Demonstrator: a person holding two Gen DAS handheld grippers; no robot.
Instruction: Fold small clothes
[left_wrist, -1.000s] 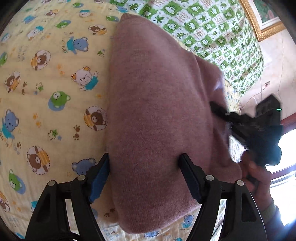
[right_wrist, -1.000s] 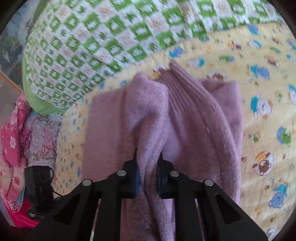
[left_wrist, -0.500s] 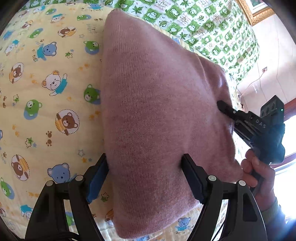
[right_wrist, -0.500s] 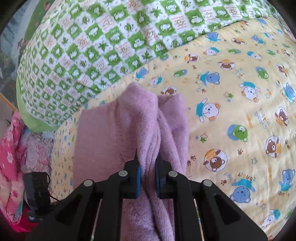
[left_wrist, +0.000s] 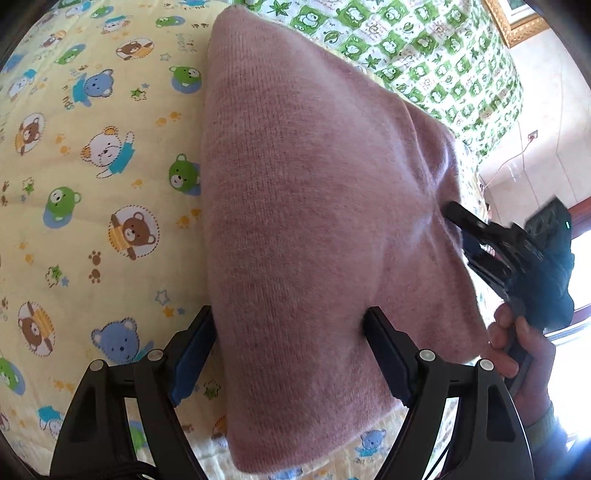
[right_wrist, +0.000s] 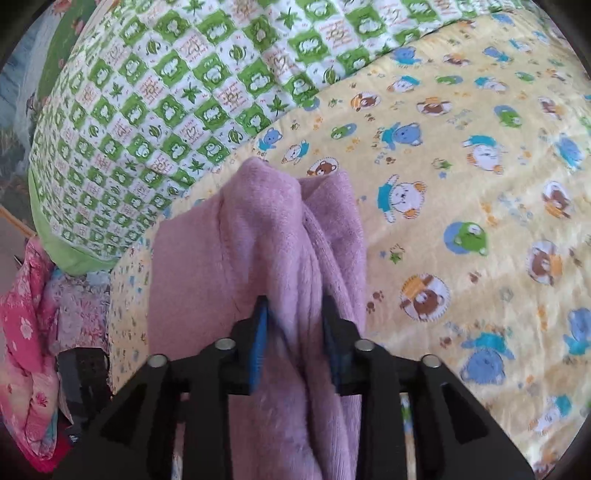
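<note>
A mauve knitted sweater (left_wrist: 314, 229) lies folded on the yellow bear-print blanket (left_wrist: 92, 184). My left gripper (left_wrist: 288, 325) is open, its fingers wide apart on either side of the sweater's near part. My right gripper (right_wrist: 295, 314) has its jaws part open around a bunched fold of the sweater (right_wrist: 288, 236), the cloth still between them. The right gripper also shows in the left wrist view (left_wrist: 491, 240) at the sweater's right edge, with the hand that holds it.
A green-and-white checked quilt (right_wrist: 166, 92) lies at the far side of the bed. Pink flowered cloth (right_wrist: 26, 332) is heaped off the bed's edge. A wall with a gold picture frame (left_wrist: 517, 18) and a bright window (left_wrist: 576, 295) stand to the right.
The right gripper's jaws have widened from a tight pinch on the sweater fold. The sweater has been laid over into a narrower fold, baring more blanket. The left gripper stays open.
</note>
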